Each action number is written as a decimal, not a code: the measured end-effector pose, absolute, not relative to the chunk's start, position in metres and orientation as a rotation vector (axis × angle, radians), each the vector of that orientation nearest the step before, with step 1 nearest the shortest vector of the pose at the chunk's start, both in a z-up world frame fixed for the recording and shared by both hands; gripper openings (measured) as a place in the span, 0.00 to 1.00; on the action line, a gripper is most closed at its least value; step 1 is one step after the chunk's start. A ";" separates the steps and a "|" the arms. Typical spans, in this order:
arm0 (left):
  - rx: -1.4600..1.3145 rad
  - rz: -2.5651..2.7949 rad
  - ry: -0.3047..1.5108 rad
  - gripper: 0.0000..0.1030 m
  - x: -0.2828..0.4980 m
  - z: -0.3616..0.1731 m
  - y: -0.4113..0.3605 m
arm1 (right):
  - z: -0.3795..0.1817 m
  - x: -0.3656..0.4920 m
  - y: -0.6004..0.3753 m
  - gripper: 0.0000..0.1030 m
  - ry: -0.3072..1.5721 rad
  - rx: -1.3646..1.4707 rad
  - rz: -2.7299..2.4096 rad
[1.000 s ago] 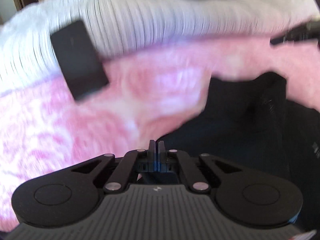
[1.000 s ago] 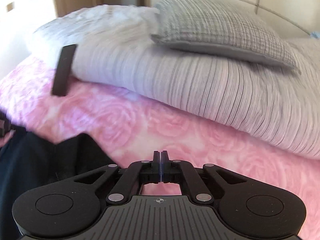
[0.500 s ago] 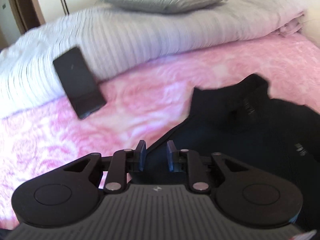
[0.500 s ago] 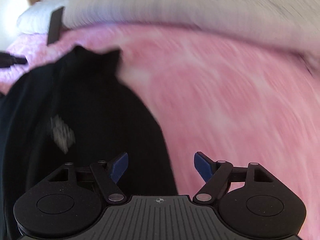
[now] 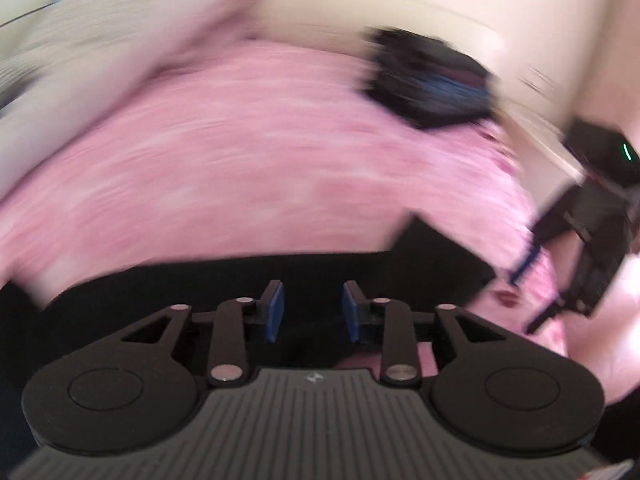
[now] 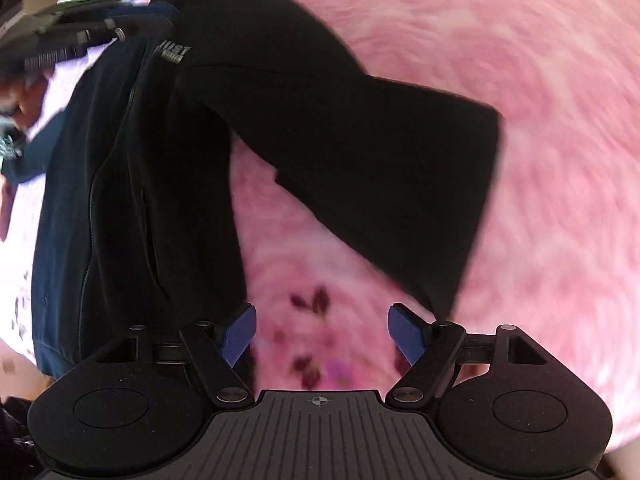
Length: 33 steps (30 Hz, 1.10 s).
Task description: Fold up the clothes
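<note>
Right claw (image 6: pixel 322 334) hangs over the pink bedspread (image 6: pixel 540 80), jaws wide, blue pads (image 6: pixel 240 334) clear of cloth, only bedspread between them; left claw (image 5: pixel 312 312) stands part open and is opening, its pads over the black garment's edge but pressing nothing that can be seen. Black zip jacket (image 6: pixel 132 184) lies flat on the bed, front up, one sleeve (image 6: pixel 360 152) splayed out at an angle towards the right claw, cuff just beside its right pad. Step in hand, by my reading: lay-out done, hands shifting to new grips, no fold made yet. Next move likely calls for the right claw to drop on the cuff or sleeve edge, close, and carry it across the body, while the left takes hem or the far side; cloth is limp, so grip close to the edge. Against half a second ago: left claw wider, its view swung from pillows and phone to the bed's side, heavily blurred; right claw equally wide, now seeing the whole sleeve. A second ago both were shut
</note>
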<state>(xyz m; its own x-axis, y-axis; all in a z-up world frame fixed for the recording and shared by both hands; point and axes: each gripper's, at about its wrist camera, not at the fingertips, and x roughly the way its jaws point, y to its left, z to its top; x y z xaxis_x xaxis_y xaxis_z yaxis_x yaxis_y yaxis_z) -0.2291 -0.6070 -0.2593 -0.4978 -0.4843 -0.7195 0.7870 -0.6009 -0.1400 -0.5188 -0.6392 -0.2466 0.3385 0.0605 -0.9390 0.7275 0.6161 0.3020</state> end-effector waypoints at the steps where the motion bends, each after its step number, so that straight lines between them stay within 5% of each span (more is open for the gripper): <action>1: 0.882 -2.151 0.571 0.31 -0.251 -0.265 -0.611 | -0.244 -0.530 -0.641 0.74 1.127 0.842 -0.558; 6: 1.119 -2.144 0.593 0.30 -0.323 -0.304 -0.642 | -0.241 -0.567 -0.675 0.74 0.960 0.943 -0.730; 8: 1.187 -2.160 0.625 0.20 -0.339 -0.313 -0.648 | -0.241 -0.574 -0.697 0.74 0.928 0.947 -0.737; 9: 1.204 -2.206 0.612 0.01 -0.346 -0.310 -0.643 | -0.240 -0.575 -0.709 0.74 0.916 0.949 -0.741; 15: 1.278 -2.357 0.372 0.02 -0.351 -0.289 -0.583 | -0.241 -0.542 -0.773 0.74 0.943 0.922 -0.687; 23: 1.343 -2.362 0.275 0.02 -0.346 -0.281 -0.541 | -0.291 -0.432 -0.774 0.73 1.313 0.724 -0.337; 24: 1.334 -2.355 0.278 0.02 -0.345 -0.282 -0.538 | -0.296 -0.429 -0.774 0.65 1.340 0.732 -0.348; 27: 1.290 -2.325 0.297 0.02 -0.342 -0.280 -0.536 | -0.289 -0.433 -0.776 0.06 1.335 0.789 -0.377; 30: 1.187 -2.270 0.272 0.02 -0.342 -0.267 -0.542 | -0.255 -0.447 -0.775 0.06 1.289 0.695 -0.455; 33: 1.029 -2.165 0.188 0.02 -0.349 -0.249 -0.557 | -0.181 -0.475 -0.770 0.06 1.049 0.467 -0.684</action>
<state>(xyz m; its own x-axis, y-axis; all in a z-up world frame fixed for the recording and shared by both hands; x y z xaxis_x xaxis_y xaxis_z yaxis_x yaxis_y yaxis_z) -0.3486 -0.5574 -0.2488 -0.4216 -0.5469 -0.7233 0.6635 -0.7298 0.1651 -0.4746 -0.7699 -0.1814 0.3261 -0.2876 -0.9005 0.7083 0.7052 0.0313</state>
